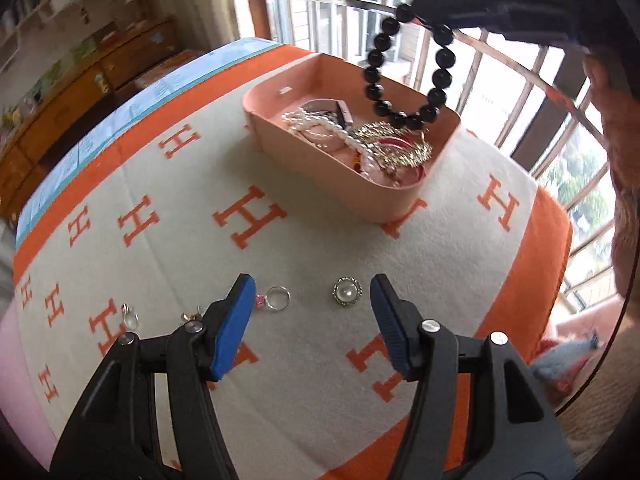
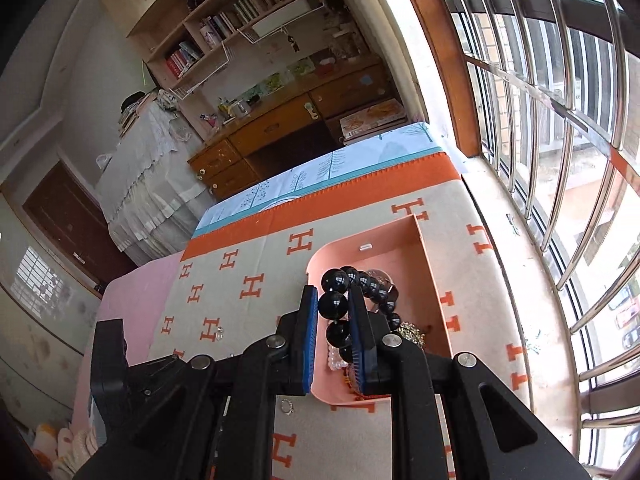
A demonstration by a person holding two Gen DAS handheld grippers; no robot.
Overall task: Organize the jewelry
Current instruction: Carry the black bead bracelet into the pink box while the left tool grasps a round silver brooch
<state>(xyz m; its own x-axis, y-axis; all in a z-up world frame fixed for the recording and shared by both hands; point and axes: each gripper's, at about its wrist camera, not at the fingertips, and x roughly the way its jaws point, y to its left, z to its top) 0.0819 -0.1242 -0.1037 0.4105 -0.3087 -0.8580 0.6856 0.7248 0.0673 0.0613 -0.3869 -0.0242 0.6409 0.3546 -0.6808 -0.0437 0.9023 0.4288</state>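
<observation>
Above pink tray [image 1: 320,76]: right gripper [image 2: 334,308] clamped on black bead bracelet [image 1: 400,64]
Over blanket [image 1: 320,248]: left gripper [image 1: 312,292] apart, empty
Between its fingers: pearl brooch [image 1: 347,291]

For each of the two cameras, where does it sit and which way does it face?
Left wrist: on the open left gripper, facing down at the blanket with a pearl brooch; its own blue fingers show.
Right wrist: on the right gripper, shut on the black bead bracelet, above the pink tray.
Shared: tray, bracelet, blanket, window.
</observation>
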